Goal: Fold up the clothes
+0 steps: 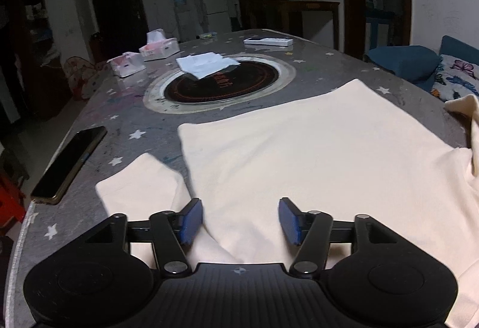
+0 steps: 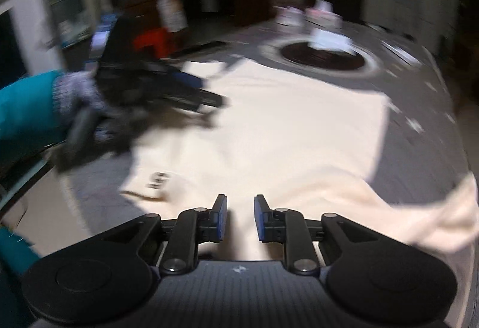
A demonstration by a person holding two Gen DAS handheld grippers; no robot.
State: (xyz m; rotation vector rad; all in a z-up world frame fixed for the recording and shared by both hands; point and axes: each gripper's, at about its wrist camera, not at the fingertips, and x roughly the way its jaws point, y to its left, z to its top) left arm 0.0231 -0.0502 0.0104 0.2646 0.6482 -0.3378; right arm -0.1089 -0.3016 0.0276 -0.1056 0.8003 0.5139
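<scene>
A cream T-shirt (image 1: 314, 154) lies spread flat on the grey star-print table (image 1: 119, 118), with one short sleeve (image 1: 140, 184) sticking out at the left. My left gripper (image 1: 241, 220) hovers open over the shirt near that sleeve's seam, its blue pads wide apart with nothing between them. The right wrist view is motion-blurred. There my right gripper (image 2: 241, 217) is over the shirt's (image 2: 269, 124) near edge, its jaws a narrow gap apart and empty. The other sleeve (image 2: 443, 214) trails off to the right. A hand in a teal sleeve (image 2: 27, 106) holds the left gripper (image 2: 206, 91).
A black phone (image 1: 69, 163) lies by the table's left edge. Set into the table's middle is a round black hob (image 1: 239, 85), with a white cloth (image 1: 206, 64) on it. Two tissue boxes (image 1: 158, 48) and a remote (image 1: 268, 42) sit farther back. A blue cushion (image 1: 404, 61) is at the right.
</scene>
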